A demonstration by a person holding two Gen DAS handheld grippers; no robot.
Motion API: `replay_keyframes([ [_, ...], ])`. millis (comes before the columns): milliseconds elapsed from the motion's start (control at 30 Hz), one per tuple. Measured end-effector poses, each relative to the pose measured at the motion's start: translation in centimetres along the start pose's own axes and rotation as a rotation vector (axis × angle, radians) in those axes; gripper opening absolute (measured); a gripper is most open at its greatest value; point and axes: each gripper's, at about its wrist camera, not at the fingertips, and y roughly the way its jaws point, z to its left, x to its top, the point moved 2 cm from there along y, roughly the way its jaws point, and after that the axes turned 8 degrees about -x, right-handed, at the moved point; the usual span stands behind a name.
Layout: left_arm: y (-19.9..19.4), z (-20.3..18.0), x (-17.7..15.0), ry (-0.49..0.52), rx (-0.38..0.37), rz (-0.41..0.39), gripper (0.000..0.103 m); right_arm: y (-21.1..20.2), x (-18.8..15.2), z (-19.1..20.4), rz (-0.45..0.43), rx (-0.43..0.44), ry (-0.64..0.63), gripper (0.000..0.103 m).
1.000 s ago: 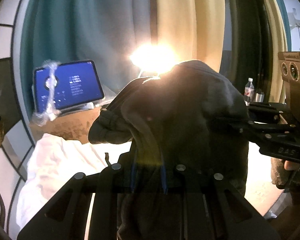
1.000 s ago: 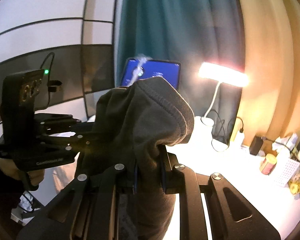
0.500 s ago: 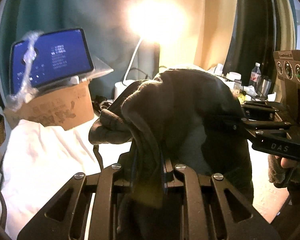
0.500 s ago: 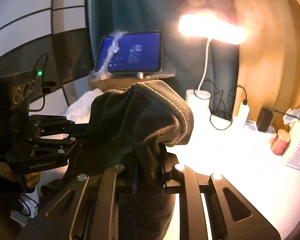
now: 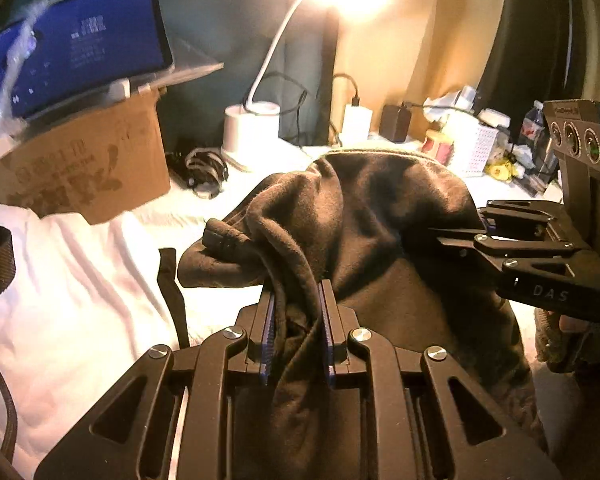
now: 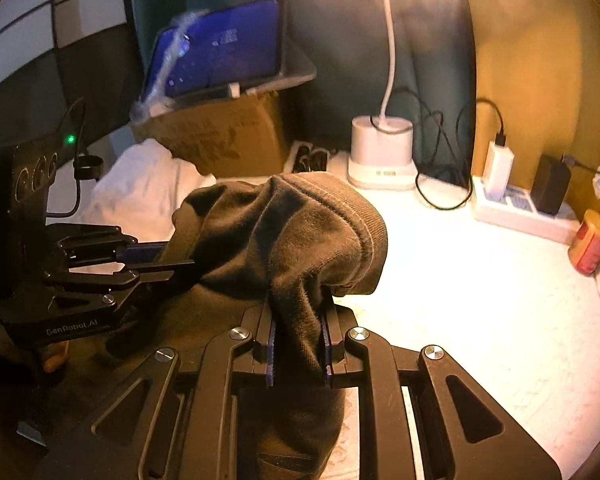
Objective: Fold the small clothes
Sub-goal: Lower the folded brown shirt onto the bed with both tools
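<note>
The dark brown garment (image 5: 380, 216) hangs in the air above the white tabletop (image 6: 480, 300), strung between the two hand-held grippers. The left gripper (image 5: 298, 320) is clamped on a bunched fold of it: cloth fills the narrow gap between the blue-edged pads and rises over the fingertips, with one thick rolled edge flopping to the left. From there the fabric arches up and across to the right gripper (image 5: 440, 236), which comes in from the right side of the left wrist view, its slim fingers pinched into the cloth at about the same height.

In the right wrist view that gripper's own fingers are likewise closed on a gathered fold; a ribbed hem (image 6: 364, 216) curls over just above and to the right of the tips, and the rest of the garment drops below the jaws out of sight.

A hand (image 5: 572, 340) grips the handle of the right gripper. Behind the garment, well apart from it, stand a cardboard box (image 5: 88, 168) with a lit tablet (image 5: 76, 40) propped on top, a white desk lamp (image 6: 382, 148), a power strip (image 6: 516, 204) with chargers, and a red tin (image 6: 590, 244). A white cloth (image 5: 68, 280) lies rumpled on the left of the table.
</note>
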Motion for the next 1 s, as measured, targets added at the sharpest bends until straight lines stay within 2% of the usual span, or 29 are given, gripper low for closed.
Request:
replay_keyframes([
  [300, 2.9, 2.5, -0.7, -0.068, 0.036, 0.079, 0.018, 3.8, -1.2, -2.0, 0.096, 0.013, 0.045, 0.018],
  [367, 3.3, 3.0, -0.7, -0.093, 0.028, 0.091, 0.018, 4.7, -1.4, -3.0, 0.130, 0.044, 0.096, 0.028],
  [433, 3.5, 3.3, -0.5, -0.101, 0.026, 0.097, 0.018, 5.2, -1.6, -3.9, 0.146, 0.036, 0.132, 0.051],
  [600, 4.3, 3.7, 0.0, -0.107, 0.026, 0.117, 0.019, 6.0, -1.4, -5.6, 0.177, 0.146, 0.233, 0.063],
  [767, 5.0, 4.2, 1.0, -0.087, 0.039, 0.136, 0.020, 7.2, -0.1, -7.3, 0.198, 0.242, 0.353, 0.063],
  [800, 5.1, 4.3, 1.2, -0.083, 0.043, 0.137, 0.020, 7.1, 0.2, -7.5, 0.173, 0.243, 0.368, 0.057],
  [833, 5.2, 4.5, 1.3, -0.082, 0.045, 0.136, 0.020, 7.0, 0.5, -7.6, 0.143, 0.228, 0.362, 0.039],
  [867, 5.3, 4.6, 1.3, -0.083, 0.045, 0.136, 0.020, 7.0, 0.7, -7.6, 0.138, 0.203, 0.347, 0.031],
  [1000, 5.7, 5.7, 1.6, -0.119, 0.046, 0.135, 0.024, 7.9, 0.5, -7.6, 0.179, 0.082, 0.292, 0.029],
])
